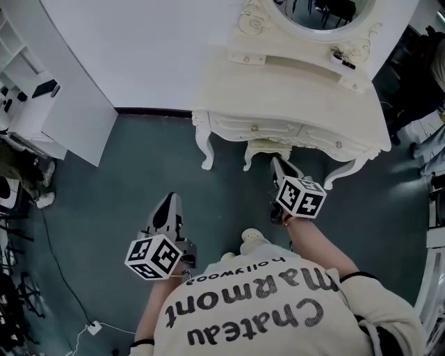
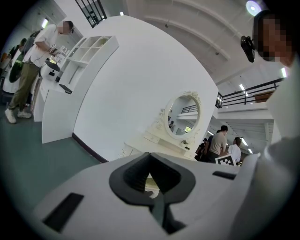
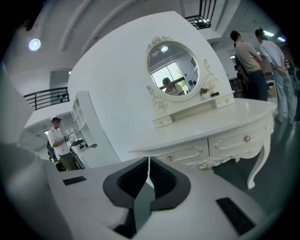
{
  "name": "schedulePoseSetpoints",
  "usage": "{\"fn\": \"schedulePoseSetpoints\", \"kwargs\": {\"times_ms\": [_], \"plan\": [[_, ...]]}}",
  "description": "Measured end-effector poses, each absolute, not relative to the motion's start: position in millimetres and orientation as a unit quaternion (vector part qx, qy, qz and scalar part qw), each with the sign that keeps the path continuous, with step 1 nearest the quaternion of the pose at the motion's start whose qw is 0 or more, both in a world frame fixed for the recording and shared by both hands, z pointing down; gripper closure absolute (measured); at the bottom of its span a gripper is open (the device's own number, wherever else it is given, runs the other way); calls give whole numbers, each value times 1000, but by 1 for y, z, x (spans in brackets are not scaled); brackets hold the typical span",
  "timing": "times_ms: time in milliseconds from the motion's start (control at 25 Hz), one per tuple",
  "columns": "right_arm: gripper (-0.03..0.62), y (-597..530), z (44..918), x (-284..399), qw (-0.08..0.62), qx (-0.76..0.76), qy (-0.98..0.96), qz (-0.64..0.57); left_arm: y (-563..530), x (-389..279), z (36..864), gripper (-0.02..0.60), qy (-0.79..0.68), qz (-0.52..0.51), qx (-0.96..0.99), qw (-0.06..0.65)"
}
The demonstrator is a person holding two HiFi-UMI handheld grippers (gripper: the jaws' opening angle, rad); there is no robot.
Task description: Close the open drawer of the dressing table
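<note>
**A:** What's the biggest thing here?

**B:** A smooth dull-green floor (image 1: 139, 181) and a plain white wall (image 1: 139, 49). Against the wall is one cream dressing table (image 1: 306, 97) with carved scrolls and curved legs. Its long side runs along the wall.

**A:** Anything on it?

**B:** One oval mirror (image 1: 323, 14). Below the top are two drawer fronts (image 3: 187, 153), side by side, flush, facing the person.

**A:** The tools?

**B:** The left gripper (image 1: 171, 201) and right gripper (image 1: 278, 165) are pale plastic. Both pairs of jaws are together, gripping nothing.
</note>
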State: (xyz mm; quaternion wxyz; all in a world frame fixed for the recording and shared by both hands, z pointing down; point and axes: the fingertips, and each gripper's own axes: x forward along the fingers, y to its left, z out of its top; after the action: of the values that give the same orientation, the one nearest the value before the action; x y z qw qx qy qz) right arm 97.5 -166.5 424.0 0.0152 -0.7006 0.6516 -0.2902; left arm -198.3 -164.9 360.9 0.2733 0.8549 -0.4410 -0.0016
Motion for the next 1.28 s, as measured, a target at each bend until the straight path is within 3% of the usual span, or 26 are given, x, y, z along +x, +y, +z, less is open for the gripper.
{"fn": "schedulePoseSetpoints", "kwargs": {"times_ms": [1280], "plan": [[559, -126, 432, 60, -13, -720, 639, -271, -142, -236, 371, 574, -428, 7, 859, 282]]}}
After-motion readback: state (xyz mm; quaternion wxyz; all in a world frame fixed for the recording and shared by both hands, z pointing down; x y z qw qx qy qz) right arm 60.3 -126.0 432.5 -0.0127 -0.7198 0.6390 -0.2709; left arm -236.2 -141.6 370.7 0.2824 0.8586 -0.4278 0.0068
